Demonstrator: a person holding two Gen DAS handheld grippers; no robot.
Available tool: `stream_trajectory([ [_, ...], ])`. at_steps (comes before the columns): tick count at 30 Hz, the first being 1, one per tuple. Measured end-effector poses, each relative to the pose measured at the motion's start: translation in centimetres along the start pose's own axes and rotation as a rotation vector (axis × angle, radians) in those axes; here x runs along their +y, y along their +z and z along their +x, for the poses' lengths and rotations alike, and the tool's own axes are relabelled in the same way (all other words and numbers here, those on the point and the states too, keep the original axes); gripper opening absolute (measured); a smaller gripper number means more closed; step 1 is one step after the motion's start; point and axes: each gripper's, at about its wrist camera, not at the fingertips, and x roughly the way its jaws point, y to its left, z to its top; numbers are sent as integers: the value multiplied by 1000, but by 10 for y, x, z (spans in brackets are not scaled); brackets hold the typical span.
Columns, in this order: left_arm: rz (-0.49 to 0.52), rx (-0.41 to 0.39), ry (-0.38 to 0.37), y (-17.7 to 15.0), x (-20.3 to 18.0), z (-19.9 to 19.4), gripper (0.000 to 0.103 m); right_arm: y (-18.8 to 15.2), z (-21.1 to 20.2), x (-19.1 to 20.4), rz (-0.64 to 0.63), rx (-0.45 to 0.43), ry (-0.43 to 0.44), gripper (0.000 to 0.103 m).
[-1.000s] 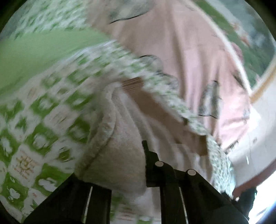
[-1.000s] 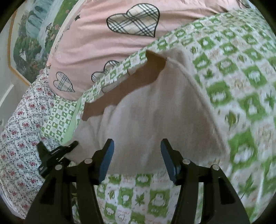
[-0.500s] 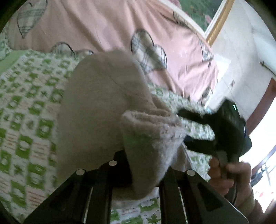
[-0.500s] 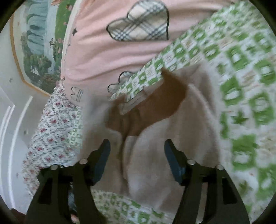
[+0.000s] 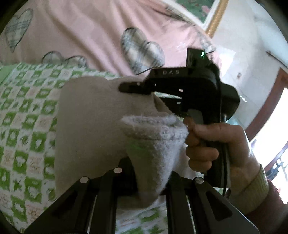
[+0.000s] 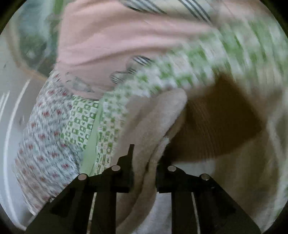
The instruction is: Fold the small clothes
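A beige fleece garment (image 5: 90, 126) with a brown inner patch (image 6: 216, 122) lies on the green-checked bedsheet (image 5: 27, 117). My left gripper (image 5: 149, 180) is shut on a bunched fold of the garment. My right gripper (image 6: 144, 178) is shut on the garment's thick edge (image 6: 153, 144). In the left wrist view the right gripper (image 5: 136, 87), held by a hand (image 5: 212, 144), bites the garment's far edge. The right wrist view is blurred by motion.
A pink duvet with plaid hearts (image 5: 90, 32) lies behind the garment. A floral sheet (image 6: 45, 126) covers the bed's left side. A framed picture (image 5: 214, 16) hangs on the wall, and a doorway (image 5: 277, 100) is at right.
My right gripper was open over the garment and has closed on its edge. My left gripper has lifted its fold, and both grippers have come close together.
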Motion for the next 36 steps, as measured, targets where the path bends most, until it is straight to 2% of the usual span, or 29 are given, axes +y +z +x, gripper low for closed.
stream_trajectory([
  [2,22,0,-39,5,-17,6,10,6,-23,13,-96,-36,-43,19],
  [4,34,25,-53,6,-32,22,10,9,-34,8,-136,-35,-87,19],
  [11,8,178,-73,-22,-41,90,10,-9,-28,-73,-109,62,-262,19],
  [13,15,189,-70,-28,-43,99,10,-18,-26,-88,-87,49,-264,19],
  [16,30,196,-89,-30,-47,98,16,-22,-29,-93,-63,13,-254,20],
  [18,30,213,-124,-29,-45,90,26,-23,-32,-88,-87,-2,-297,23],
  [21,26,246,-155,-31,-41,70,37,-28,-49,-82,-93,-46,-371,27],
  [22,15,247,-167,-31,-36,59,41,-31,-57,-80,-95,-64,-418,31],
  [24,-3,228,-151,-33,-25,34,58,-36,-68,-77,-84,-83,-472,47],
  [25,-15,210,-129,-32,-16,21,60,-39,-74,-77,-67,-93,-481,58],
  [26,-29,196,-118,-31,-8,12,61,-43,-82,-77,-41,-108,-460,67],
  [27,-50,181,-106,-29,2,3,66,-45,-86,-77,-23,-117,-424,71],
  [29,-99,162,-62,-22,25,-6,78,-48,-93,-78,26,-125,-336,85],
  [32,-181,165,2,-9,63,5,79,-47,-79,-81,88,-84,-269,87],
  [34,-263,200,-22,1,87,25,79,-45,-72,-90,139,-74,-242,87],
  [36,-325,224,-41,6,104,40,80,-47,-64,-96,166,-59,-251,87],
])
